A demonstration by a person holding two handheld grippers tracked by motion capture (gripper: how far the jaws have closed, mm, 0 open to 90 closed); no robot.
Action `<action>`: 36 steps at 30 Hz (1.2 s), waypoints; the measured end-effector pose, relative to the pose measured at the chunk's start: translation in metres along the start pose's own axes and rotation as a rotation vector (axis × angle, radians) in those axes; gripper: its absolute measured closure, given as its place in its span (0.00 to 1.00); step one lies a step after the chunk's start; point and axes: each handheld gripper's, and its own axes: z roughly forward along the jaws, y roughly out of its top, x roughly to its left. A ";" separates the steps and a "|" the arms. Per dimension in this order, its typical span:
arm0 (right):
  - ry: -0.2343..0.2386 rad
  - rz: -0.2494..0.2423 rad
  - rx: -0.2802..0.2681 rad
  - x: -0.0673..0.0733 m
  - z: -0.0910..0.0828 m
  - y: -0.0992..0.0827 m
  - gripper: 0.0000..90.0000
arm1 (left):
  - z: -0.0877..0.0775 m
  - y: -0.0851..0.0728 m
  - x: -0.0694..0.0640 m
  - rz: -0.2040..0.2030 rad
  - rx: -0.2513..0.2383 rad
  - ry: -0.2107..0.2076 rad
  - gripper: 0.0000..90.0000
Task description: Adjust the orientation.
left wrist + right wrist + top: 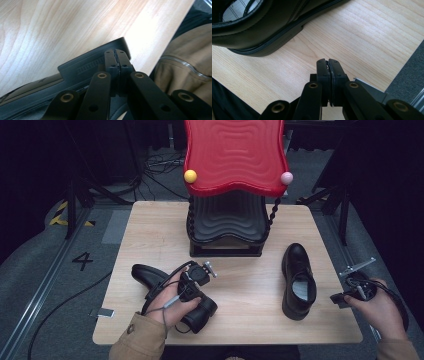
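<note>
While both grippers' fingers are pressed together, the left gripper (pixel 196 292) rests over a black shoe (pixel 165 292).

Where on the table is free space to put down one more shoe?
Bare wood lies between the left shoe and the right shoe, in front of the red shoe rack, and at the far left corner. The near left is crowded.

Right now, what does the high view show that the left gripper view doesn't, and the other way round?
High view alone: the red and black shoe rack, a second black shoe standing at the right, the right tongs. Left gripper view alone: close up, the left tongs with jaws pressed together over the near shoe's heel, beside a tan sleeve. Both: that near shoe and the wooden table.
</note>
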 end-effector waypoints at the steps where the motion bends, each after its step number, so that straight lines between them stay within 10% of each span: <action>1: 0.000 -0.001 0.000 0.000 0.000 0.000 0.99 | 0.000 0.000 0.000 0.000 0.000 0.000 1.00; 36: -0.043 0.063 -0.034 0.000 -0.013 -0.035 0.97 | 0.013 0.036 0.016 -0.001 0.001 0.071 1.00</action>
